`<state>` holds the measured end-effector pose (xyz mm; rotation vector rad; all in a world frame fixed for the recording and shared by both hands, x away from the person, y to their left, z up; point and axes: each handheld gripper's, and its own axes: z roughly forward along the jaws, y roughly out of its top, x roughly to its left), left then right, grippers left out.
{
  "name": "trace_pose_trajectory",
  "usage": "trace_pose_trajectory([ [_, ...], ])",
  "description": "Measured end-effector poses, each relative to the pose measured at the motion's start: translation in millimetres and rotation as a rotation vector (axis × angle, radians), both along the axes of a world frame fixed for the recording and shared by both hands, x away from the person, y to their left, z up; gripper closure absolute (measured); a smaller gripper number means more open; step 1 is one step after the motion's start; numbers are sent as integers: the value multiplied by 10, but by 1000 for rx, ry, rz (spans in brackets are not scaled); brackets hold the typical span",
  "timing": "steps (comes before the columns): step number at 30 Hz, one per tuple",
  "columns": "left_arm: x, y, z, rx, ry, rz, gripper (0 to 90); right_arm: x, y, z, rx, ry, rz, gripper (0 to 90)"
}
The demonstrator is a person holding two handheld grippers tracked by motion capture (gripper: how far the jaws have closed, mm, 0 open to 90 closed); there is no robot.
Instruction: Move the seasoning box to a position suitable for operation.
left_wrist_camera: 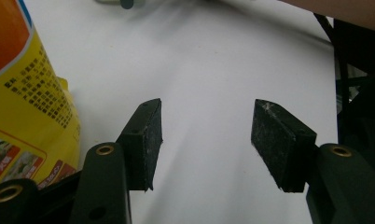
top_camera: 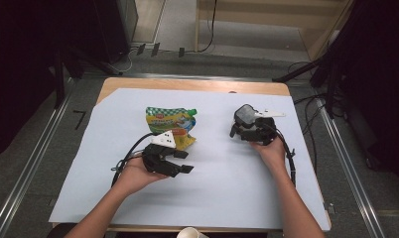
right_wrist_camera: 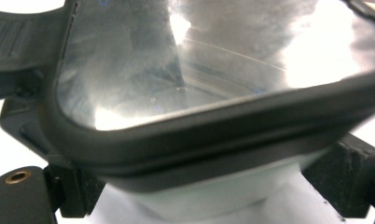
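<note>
A person at a table covered in white paper (top_camera: 227, 188) held a gripper in each hand. The left gripper (top_camera: 183, 162) lay with its jaws spread and nothing between them, just beside a yellow and green snack pouch (top_camera: 170, 124) lying flat on the paper. The right gripper (top_camera: 240, 130), well apart to the right, had a black-framed container with a clear lid (right_wrist_camera: 213, 70) between its jaws; whether the pads still pressed on it could not be told from that close, glare-washed view.
</note>
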<state>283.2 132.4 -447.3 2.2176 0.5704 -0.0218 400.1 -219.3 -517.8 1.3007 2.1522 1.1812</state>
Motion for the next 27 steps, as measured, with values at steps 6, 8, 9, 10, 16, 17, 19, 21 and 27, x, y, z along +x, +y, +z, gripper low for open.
trace_pose_trajectory([
  [6,-15,20,-21,-11,8,5,438,55,39,-20,16,-22,-1,111],
  [8,-25,26,-30,-5,10,9,438,67,57,-24,15,-28,-5,111],
  [9,-28,29,-34,-4,9,9,438,76,67,-27,16,-32,-7,111],
  [10,-37,35,-35,-4,11,14,437,83,70,-30,18,-36,-6,111],
  [16,-44,66,-27,-9,10,26,437,119,119,-52,46,-48,-34,115],
  [17,-44,66,-27,-9,10,26,437,118,132,-50,40,-50,-42,118],
  [19,-37,69,-28,-14,11,24,437,112,136,-50,41,-52,-45,123],
  [21,-33,68,-27,-16,13,24,437,103,130,-47,40,-53,-45,132],
  [27,-25,67,-26,-17,12,20,437,78,127,-26,19,-61,-42,146],
])
